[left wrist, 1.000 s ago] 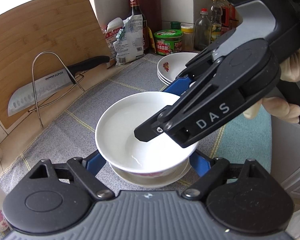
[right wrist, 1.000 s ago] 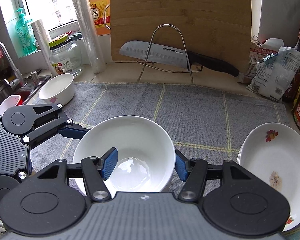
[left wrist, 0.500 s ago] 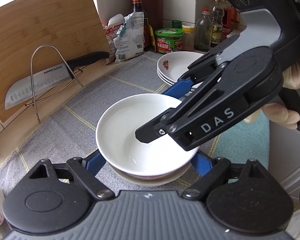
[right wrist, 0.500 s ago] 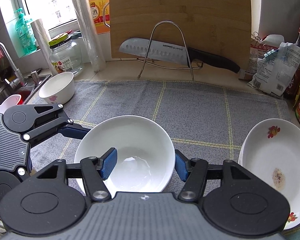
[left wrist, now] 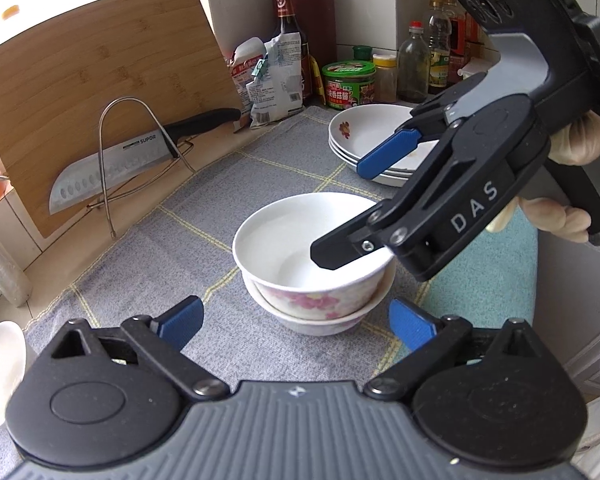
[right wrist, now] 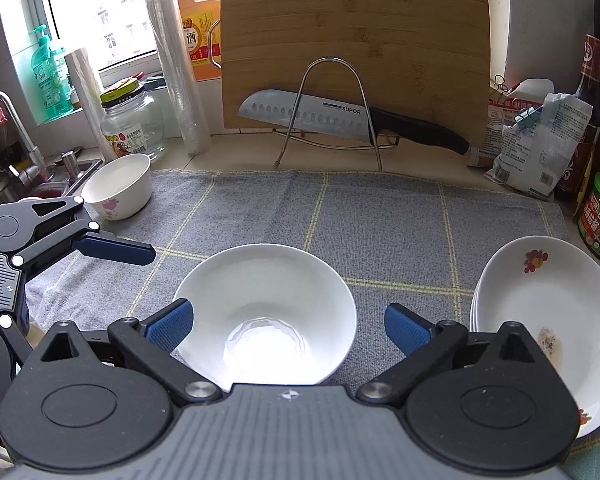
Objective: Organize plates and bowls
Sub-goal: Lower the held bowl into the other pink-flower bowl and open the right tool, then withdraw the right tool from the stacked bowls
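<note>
Kitchen table (right wrist: 380, 184) under a window, covered by a grey checked mat (right wrist: 380, 232).

Right tool (right wrist: 286, 326): jaws spread wide, having just been opening. The rim of the upper bowl (right wrist: 266, 304) lies between the blue pads, and neither pad touches it. In the left wrist view the right tool (left wrist: 364, 200) hangs above the bowl stack; its dark lower finger reaches over the bowl's right rim, and its blue-padded finger stands well above, toward the plates. A hand (left wrist: 568, 184) grips its handle.

Left tool (left wrist: 296, 320): jaws spread, having just been opening, with nothing between the pads. It sits on the near side of the bowl stack, apart from it. In the right wrist view the left tool (right wrist: 112, 250) is at the left edge, clear of the bowls.

Task items:
- Upper bowl (left wrist: 296, 248), white with pink flowers outside, nested upright in a lower bowl (left wrist: 320, 320) at the middle of the mat.
- Stack of plates (right wrist: 548, 312) with a flower motif, on the right of the mat, well apart from the bowls.
- Single flowered bowl (right wrist: 118, 188) at the far left corner of the mat, near the sink.

Background: a knife (right wrist: 340, 116) rests on a wire stand (right wrist: 332, 112) in front of an upright wooden cutting board (right wrist: 352, 28). Bottles, bags and a green-lidded jar (left wrist: 350, 80) line the far right wall.
</note>
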